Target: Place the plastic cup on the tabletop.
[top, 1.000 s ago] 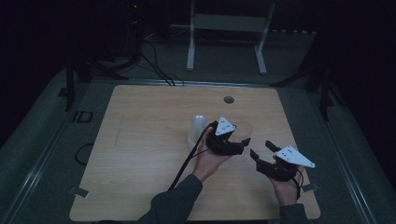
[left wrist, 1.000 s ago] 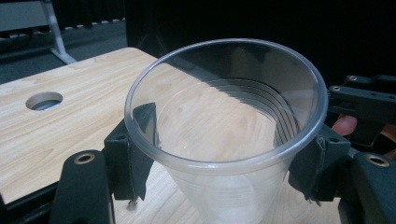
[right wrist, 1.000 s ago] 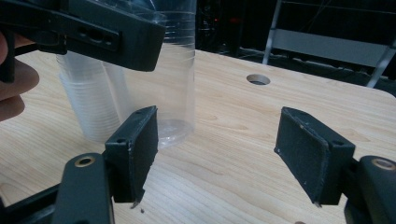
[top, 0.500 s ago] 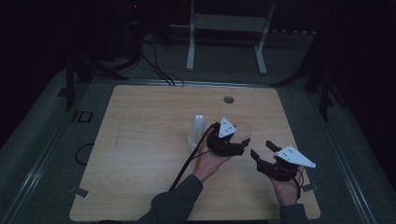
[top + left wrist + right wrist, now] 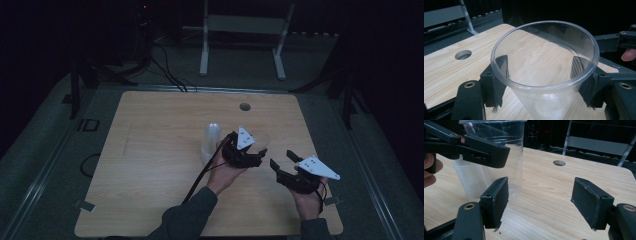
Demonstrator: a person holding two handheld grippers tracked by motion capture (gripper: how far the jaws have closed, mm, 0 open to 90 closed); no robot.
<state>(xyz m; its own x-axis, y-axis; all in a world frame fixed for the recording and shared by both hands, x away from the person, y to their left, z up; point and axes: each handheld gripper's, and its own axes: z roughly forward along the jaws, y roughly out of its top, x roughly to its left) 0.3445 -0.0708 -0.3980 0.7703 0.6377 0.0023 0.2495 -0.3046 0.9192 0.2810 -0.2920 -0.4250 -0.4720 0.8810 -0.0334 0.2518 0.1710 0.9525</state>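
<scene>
- The right gripper [image 5: 281,164] is sitting nearest the person's edge of the wooden table [image 5: 150,165], held in the person's right hand [image 5: 306,196]; its jaws are standing wide apart with nothing between them, and only bare tabletop is showing in the gap in the right gripper view.
- Just to its left, the left gripper [image 5: 250,156] is resting in the person's left hand [image 5: 226,172], with its cable [image 5: 197,177] trailing back toward the sleeve.
- The left gripper's jaws are pressing on either side of a clear plastic cup [image 5: 544,72]; in the left gripper view the two pads are touching the cup wall just under the rim, and the cup is standing upright with its open mouth up.
- In the right gripper view the held cup [image 5: 504,157] is appearing raised a little above the tabletop, though I cannot tell for certain whether its base is touching the wood.
- Just beside and behind the held cup, a stack of clear cups [image 5: 210,144] is standing on the table, mouth down as far as I can tell.
- Farther off, a round hole [image 5: 244,106] is showing in the tabletop near the far edge.
- Beyond the table, a white metal stand [image 5: 240,35] is standing on the dark floor.
</scene>
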